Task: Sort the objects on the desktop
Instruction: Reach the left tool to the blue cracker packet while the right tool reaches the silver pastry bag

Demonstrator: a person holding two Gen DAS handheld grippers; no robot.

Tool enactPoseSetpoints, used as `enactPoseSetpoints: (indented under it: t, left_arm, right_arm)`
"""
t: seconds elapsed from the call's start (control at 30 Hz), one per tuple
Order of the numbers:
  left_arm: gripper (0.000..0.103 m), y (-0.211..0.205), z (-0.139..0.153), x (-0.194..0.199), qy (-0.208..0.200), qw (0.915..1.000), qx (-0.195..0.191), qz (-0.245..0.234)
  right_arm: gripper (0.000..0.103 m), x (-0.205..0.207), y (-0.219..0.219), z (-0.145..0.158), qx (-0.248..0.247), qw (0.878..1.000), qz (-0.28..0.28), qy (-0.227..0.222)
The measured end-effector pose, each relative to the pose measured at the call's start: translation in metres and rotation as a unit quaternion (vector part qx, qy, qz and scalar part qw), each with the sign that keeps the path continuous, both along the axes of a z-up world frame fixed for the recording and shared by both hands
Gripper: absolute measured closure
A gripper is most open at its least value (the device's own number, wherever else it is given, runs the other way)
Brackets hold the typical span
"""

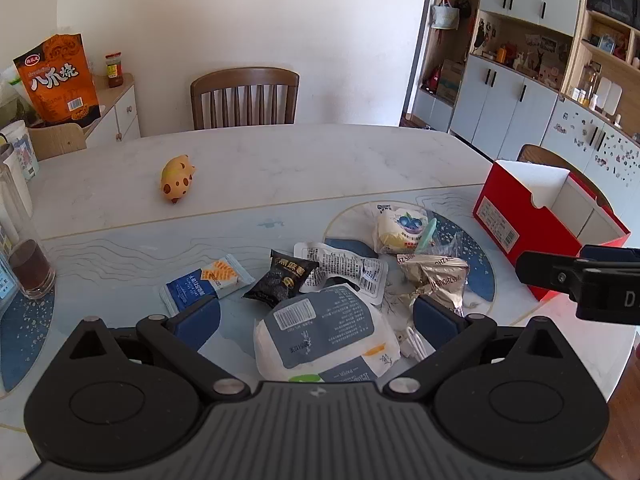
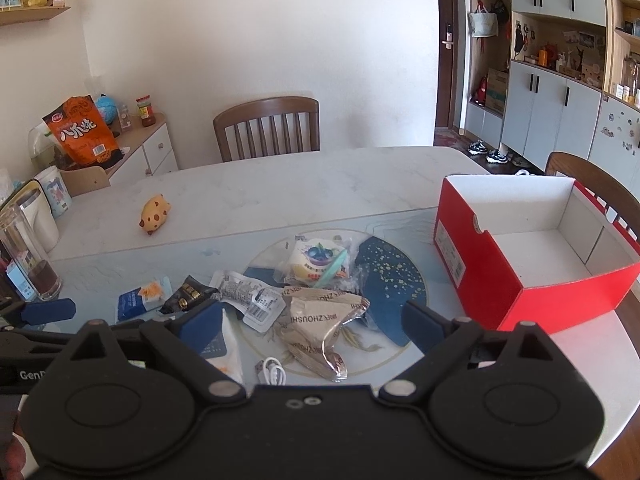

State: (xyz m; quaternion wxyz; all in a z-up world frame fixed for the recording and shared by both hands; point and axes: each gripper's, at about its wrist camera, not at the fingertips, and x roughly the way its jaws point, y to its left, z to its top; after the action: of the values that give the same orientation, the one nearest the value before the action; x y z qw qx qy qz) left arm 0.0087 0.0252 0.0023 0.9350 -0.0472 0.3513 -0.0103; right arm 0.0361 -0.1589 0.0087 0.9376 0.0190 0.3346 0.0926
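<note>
Both grippers hang above the heap with nothing held: the left gripper (image 1: 316, 312) stands spread wide over the large white-and-grey soft pack (image 1: 320, 332) at lower centre of the left wrist view, and the right gripper (image 2: 312, 320) is equally wide over the crinkled silver foil bag (image 2: 320, 328) at lower centre of the right wrist view. The things to sort lie bunched on the round blue-patterned mat (image 2: 384, 280) in the middle of the worktop (image 2: 280, 184), with the red cardboard box (image 2: 532, 296), open-topped and white inside, at the right edge, probably where they go. The risk I see is the overlap: the white printed sachet (image 1: 344, 268) lies partly under the soft pack and beside the black sesame packet (image 1: 284, 280), so closing on one may drag or lift a neighbour. The foil bag looks slick and puffy and could squirt out from the pads or crush. The thin coiled white cable (image 2: 272, 372) beside it could snag on a finger. The blueberry-printed wrapped cake (image 2: 316, 260) has clear, loose film that may slip. The flat blue-and-white packet (image 1: 204, 284) lies close to the surface and gives little edge to pinch. The two grippers are near each other and could collide over the pile. An orange spotted toy (image 1: 178, 178), rounded and smooth, sits apart at upper left.
</note>
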Motion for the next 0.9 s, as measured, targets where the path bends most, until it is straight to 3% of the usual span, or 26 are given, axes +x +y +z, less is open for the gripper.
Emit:
enactPoseSetpoints:
  t: [0.53,0.9]
  left_arm:
    - [0.000,0.030,-0.002,0.018,-0.041,0.9992,-0.001,0.001]
    - [0.000,0.067,-0.025,0.042,-0.038,0.9985,0.039,0.002]
  right_arm:
    - [0.005,0.019,0.002,-0.018,-0.001,1.000,-0.002,0.013]
    - [0.007,0.032,0.010,-0.036,-0.014,1.000,0.004,0.027]
